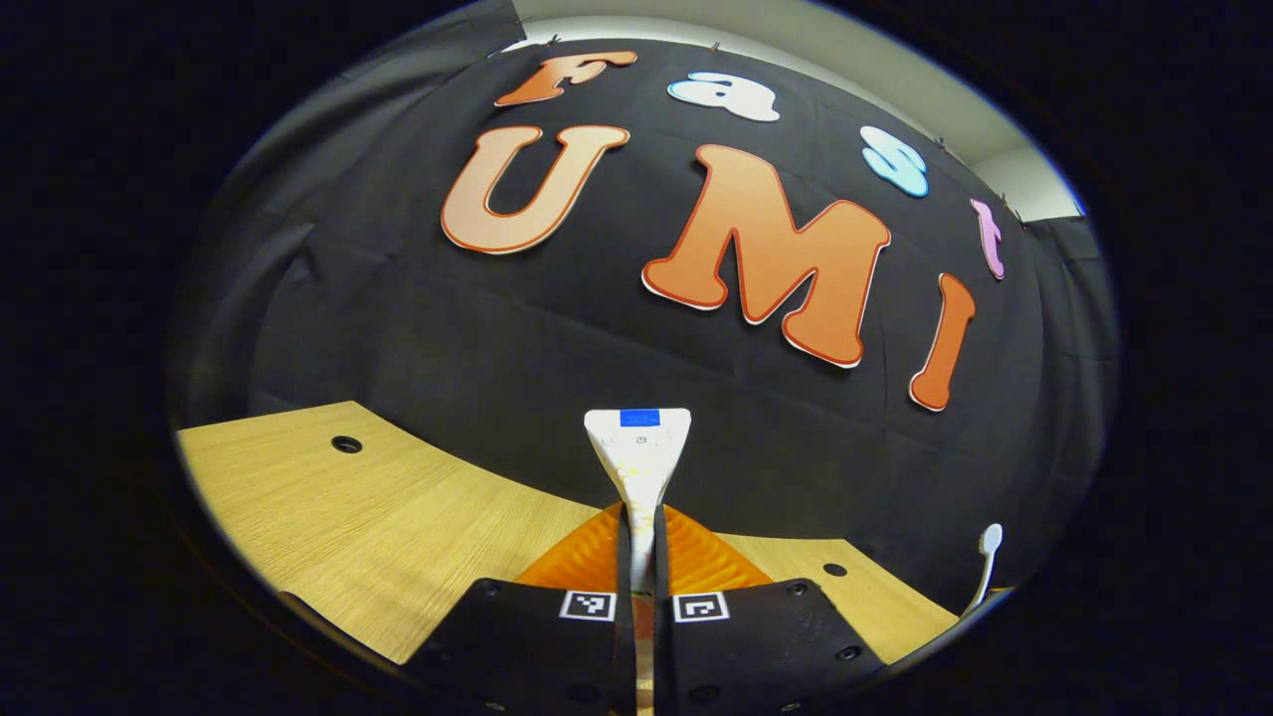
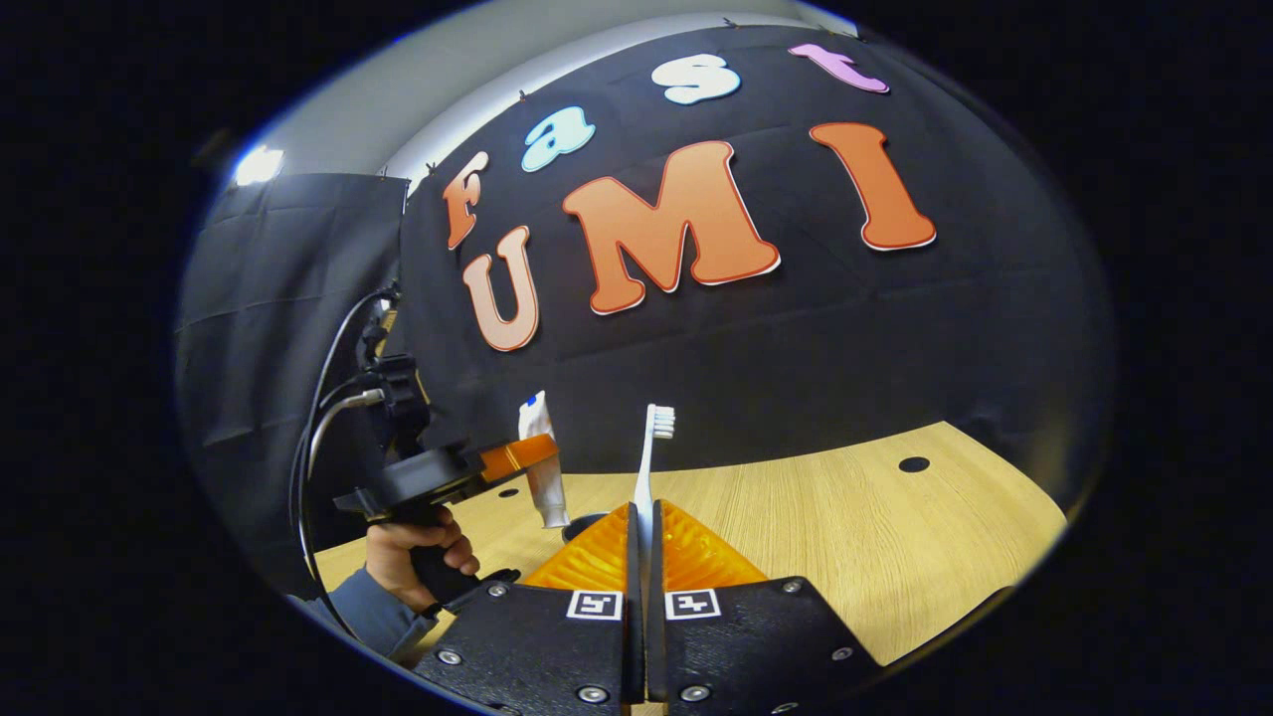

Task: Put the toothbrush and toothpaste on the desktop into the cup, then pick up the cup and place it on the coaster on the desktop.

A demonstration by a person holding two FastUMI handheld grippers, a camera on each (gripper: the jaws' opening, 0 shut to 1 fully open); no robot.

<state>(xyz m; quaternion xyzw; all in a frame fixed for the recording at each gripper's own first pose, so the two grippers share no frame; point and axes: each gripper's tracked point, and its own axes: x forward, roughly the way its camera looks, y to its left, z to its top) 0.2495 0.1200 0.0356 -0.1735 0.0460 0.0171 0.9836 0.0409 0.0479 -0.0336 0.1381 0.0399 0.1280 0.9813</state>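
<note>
Step now, I think: both things are picked up, not yet in the cup.

Left gripper (image 1: 641, 557): closed tight on the toothpaste (image 1: 638, 449). The tube stands up from between the fingers, pointing to 12 o'clock in the left gripper view. In the right gripper view the same tube (image 2: 542, 467) hangs w/ its cap end down, at about 10 o'clock from the middle, held by the left gripper (image 2: 517, 457). A hand (image 2: 413, 552) holds that gripper's handle, w/ a sleeve (image 2: 363, 612) below it and cables (image 2: 318, 418) going up.

Right gripper (image 2: 641, 557): closed tight on the toothbrush (image 2: 651, 457). Brush stands straight up, bristles on top. In the left gripper view the toothbrush (image 1: 987, 562) peeks in at 4 o'clock, near the edge.

Cup (image 2: 587, 522): I see just a dark round rim, right under the toothpaste cap and behind the right gripper's fingers. Can't see the coaster.

Next move, my guess: lower the tube so the cap goes inside the rim, then let go. Then tip the brush over the cup and drop it in too. Careful: the cup could tip if bumped.

Desk (image 2: 845, 537): light wood, flat, w/ small round holes (image 2: 913, 463). Black cloth wall (image 2: 796, 338) stands behind it, pale wall above.
</note>
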